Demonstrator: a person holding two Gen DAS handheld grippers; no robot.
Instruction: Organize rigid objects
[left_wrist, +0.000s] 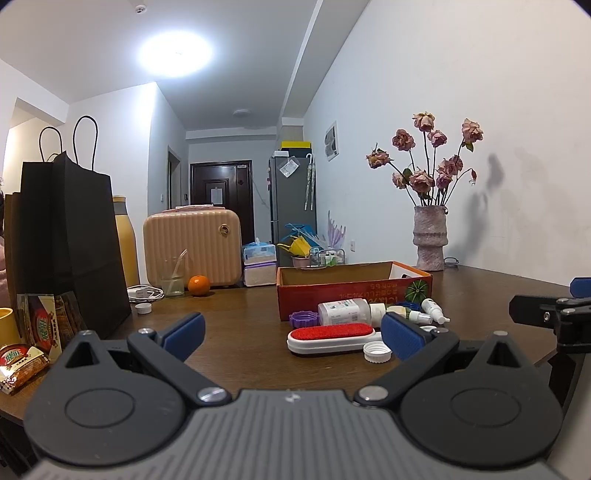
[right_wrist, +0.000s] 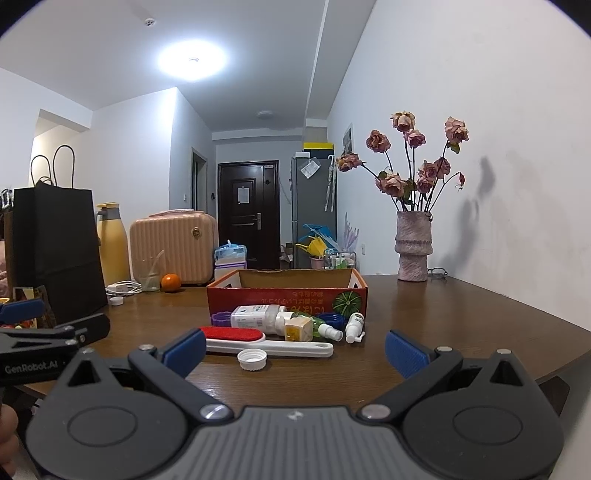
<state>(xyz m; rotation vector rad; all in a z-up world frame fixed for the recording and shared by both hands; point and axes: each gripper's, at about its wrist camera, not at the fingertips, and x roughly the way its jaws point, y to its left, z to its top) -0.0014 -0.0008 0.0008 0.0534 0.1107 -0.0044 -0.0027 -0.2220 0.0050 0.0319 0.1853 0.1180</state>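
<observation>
Both tongs (left_wrist: 291, 338) (right_wrist: 295, 349) level, agape, empty

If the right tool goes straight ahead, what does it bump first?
Probably the white cap, lying nearest between the open right tool; the lint brush sits just behind. Depth is hard to judge.

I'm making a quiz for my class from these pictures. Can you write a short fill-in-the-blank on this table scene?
1. The lint brush has a ____ pad.
2. The cardboard box stands ____ the pile of bottles.
3. The vase holds dried ____.
4. Both the left tool and the right tool are ____.

Missing words: red; behind; roses; open
</observation>
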